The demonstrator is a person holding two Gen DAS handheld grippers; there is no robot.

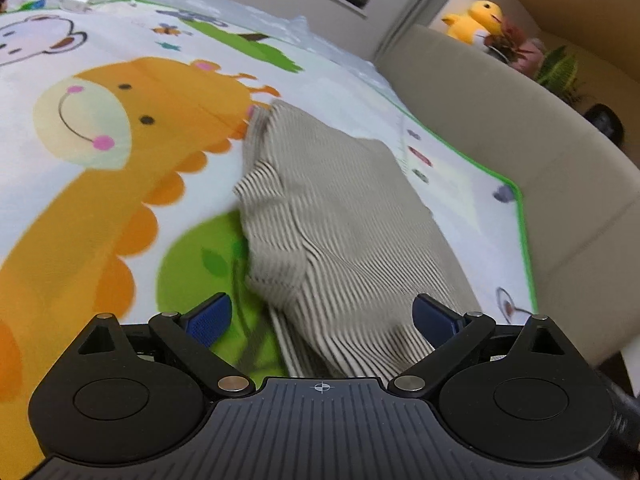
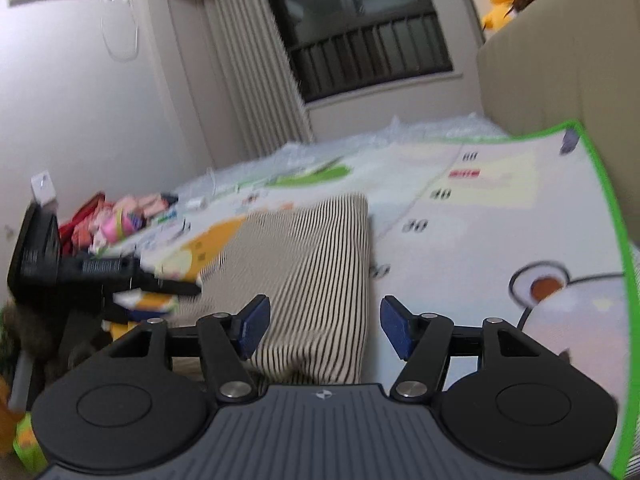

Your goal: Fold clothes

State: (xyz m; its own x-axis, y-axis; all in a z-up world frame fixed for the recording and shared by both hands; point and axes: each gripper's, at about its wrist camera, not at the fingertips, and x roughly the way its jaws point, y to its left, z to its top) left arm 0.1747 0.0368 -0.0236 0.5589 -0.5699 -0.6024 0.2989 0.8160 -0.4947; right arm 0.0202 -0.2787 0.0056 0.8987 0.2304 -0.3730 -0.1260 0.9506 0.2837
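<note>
The left wrist camera looked steeply down past its fingers, close over the beige-and-white striped folded garment [image 1: 344, 236]. The right wrist camera faced flatter, toward a dark barred window [image 2: 360, 28]. Both shared the garment and cartoon-printed green-edged play mat [image 1: 120, 184].

The folded garment [image 1: 340, 220] lies on the play mat [image 1: 100, 200], which covers the bed, toward the mat's right side near the headboard [image 1: 500, 128]. Behind the headboard a shelf holds a plush toy [image 1: 476, 20] and a plant [image 1: 560, 68]. A pile of clothes [image 2: 120, 216] lies at the mat's far left, with the window [image 2: 360, 28] beyond the bed.
</note>
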